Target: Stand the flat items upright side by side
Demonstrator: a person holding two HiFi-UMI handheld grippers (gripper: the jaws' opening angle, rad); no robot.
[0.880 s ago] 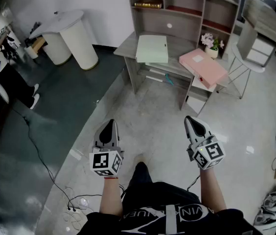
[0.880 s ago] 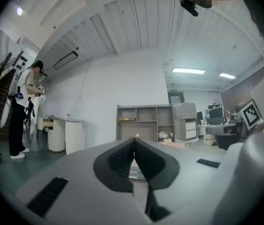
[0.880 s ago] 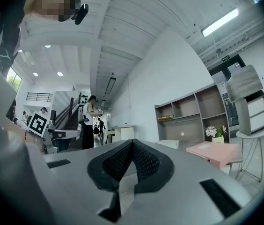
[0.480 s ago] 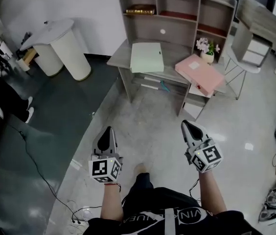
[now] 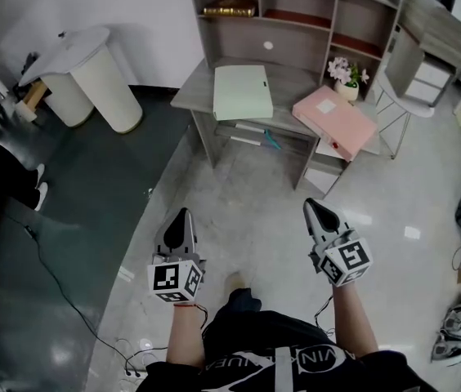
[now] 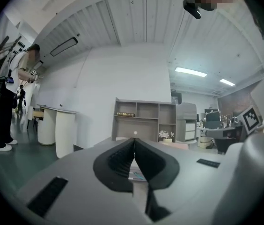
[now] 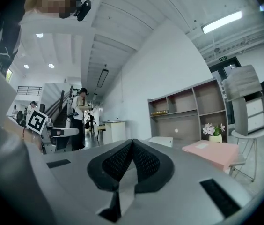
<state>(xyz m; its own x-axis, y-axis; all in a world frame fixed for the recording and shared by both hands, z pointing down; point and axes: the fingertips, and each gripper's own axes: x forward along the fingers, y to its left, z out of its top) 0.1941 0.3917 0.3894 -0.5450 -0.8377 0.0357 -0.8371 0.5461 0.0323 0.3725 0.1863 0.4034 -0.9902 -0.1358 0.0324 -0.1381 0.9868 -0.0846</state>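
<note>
**Folders flat on desk; both grippers shut and empty**

- Left gripper [image 5: 183,216]: jaws pressed together, nothing between them; held level over the floor, well short of the desk [image 5: 191,94].
- Right gripper [image 5: 309,206]: jaws likewise together and holding nothing, level beside the left one.
- Green folder [image 5: 243,91]: lies flat on the desk's left half.
- Pink folder [image 5: 334,122]: lies flat at the desk's right end, its corner overhanging the edge.
- Flower pot [image 5: 346,78]: on the desk just behind the pink folder.
- Shelf unit [image 5: 296,31]: rises at the back of the desk (a brown book [image 5: 229,7] lies in its top left bay).
- Chair [image 5: 414,68]: right of the desk.
- Round white table [image 5: 91,64]: left of the desk.
- Cable [image 5: 59,276]: trails over the floor left of the left gripper.
- Grey floor [image 5: 247,194]: lies between the grippers and the desk.
</note>
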